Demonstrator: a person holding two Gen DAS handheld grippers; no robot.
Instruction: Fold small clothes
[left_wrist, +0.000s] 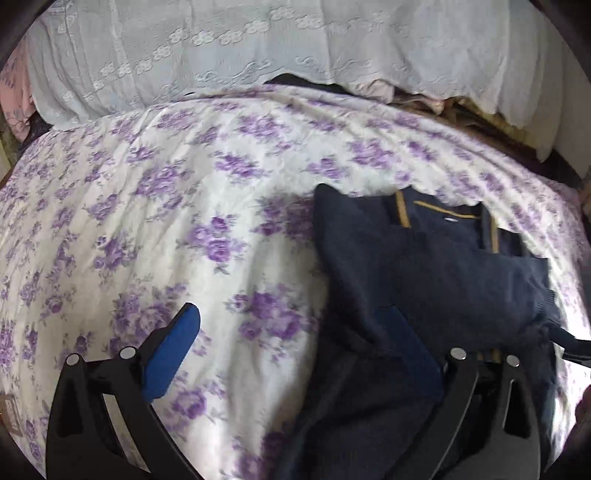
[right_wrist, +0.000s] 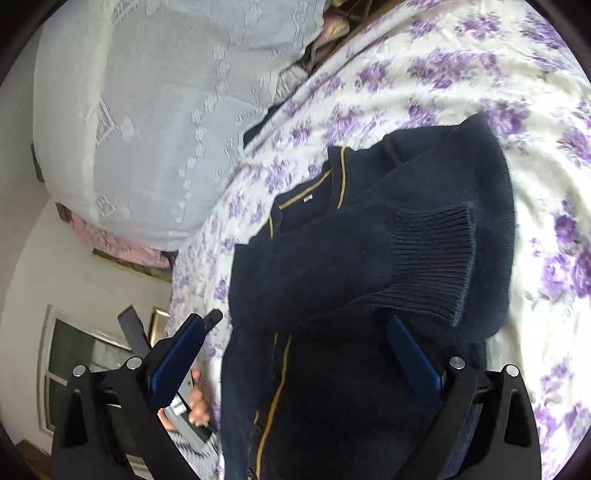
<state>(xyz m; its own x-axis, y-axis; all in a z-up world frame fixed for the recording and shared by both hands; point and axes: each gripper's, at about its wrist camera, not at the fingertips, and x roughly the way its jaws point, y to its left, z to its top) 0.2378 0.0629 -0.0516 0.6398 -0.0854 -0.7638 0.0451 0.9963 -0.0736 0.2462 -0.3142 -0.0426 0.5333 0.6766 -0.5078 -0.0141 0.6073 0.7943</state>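
Navy cardigan (right_wrist: 351, 258) with mustard trim lies on the bed (left_wrist: 147, 221), on a purple-flowered sheet, sleeves folded across the chest, ribbed cuff (right_wrist: 428, 258) on top. Collar points toward the bed's far edge, where a white embroidered cover (left_wrist: 258, 44) is heaped. Left tool (left_wrist: 295, 332) spread wide, nothing gripped (one finger over sheet, one over cardigan). Right tool (right_wrist: 306, 350) also apart, above the cardigan's front. No containers seen.

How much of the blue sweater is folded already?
Partly done: on the navy cardigan, one sleeve with its ribbed cuff lies folded across the chest. In hand: nothing; the left gripper and right gripper both stand open above it. Left: the bottom half still lies unfolded on the flowered sheet.
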